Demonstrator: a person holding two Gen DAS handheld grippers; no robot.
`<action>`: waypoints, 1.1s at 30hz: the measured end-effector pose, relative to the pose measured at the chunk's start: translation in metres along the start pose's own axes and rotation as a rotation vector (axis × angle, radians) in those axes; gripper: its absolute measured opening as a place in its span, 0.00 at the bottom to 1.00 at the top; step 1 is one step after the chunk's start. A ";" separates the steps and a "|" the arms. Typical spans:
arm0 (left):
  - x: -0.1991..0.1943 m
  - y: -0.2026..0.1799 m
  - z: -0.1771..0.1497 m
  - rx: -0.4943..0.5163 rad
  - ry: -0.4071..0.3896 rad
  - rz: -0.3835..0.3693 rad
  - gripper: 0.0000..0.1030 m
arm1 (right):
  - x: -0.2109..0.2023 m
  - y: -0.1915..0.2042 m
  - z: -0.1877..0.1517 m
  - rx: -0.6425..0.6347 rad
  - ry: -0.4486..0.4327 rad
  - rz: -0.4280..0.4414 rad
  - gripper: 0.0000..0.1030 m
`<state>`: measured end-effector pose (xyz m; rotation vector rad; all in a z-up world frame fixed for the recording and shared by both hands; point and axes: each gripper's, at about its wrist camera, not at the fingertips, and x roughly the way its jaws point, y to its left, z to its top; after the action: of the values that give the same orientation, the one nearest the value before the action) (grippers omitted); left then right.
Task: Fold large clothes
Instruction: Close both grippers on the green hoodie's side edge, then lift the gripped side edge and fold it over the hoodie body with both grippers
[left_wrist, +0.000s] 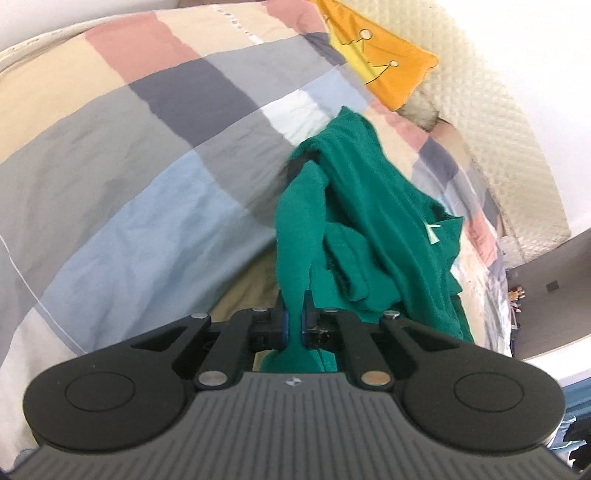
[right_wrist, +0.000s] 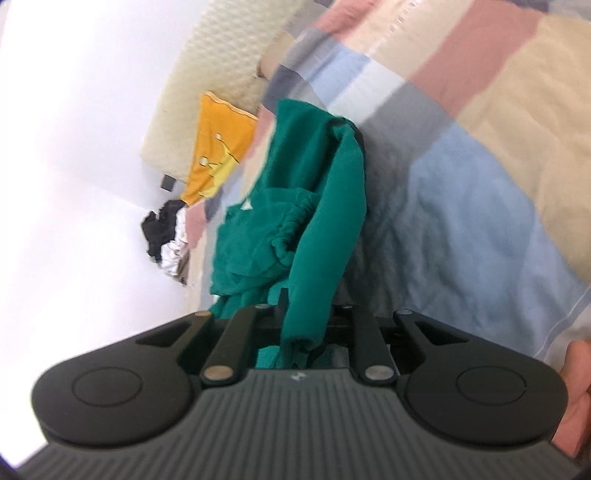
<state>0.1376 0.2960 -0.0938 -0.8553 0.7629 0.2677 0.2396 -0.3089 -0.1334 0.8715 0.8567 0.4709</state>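
Note:
A green garment lies bunched on the checked bedcover, one end pulled up off the bed. My left gripper is shut on a gathered strip of that green cloth, which runs up between the blue pads and spills out behind them. In the right wrist view the same green garment hangs in a twisted band from my right gripper, whose jaws are pressed on the cloth; the fabric hides the fingertips. A small white label shows on the garment.
An orange cushion with a crown drawing leans on a cream quilted headboard. Dark and white clothes are heaped at the bed's edge by the white wall. A hand shows at the right of the right wrist view.

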 end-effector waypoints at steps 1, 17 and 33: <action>-0.004 -0.002 0.001 0.005 -0.011 -0.011 0.06 | -0.003 0.003 0.001 -0.005 -0.005 0.007 0.14; -0.136 0.003 -0.022 -0.018 -0.111 -0.259 0.05 | -0.101 0.055 0.007 -0.186 -0.050 0.177 0.14; -0.240 0.018 -0.092 0.025 -0.110 -0.418 0.05 | -0.216 0.076 -0.032 -0.245 -0.095 0.221 0.15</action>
<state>-0.0879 0.2569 0.0255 -0.9460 0.4698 -0.0660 0.0854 -0.3948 0.0153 0.7577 0.6031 0.7063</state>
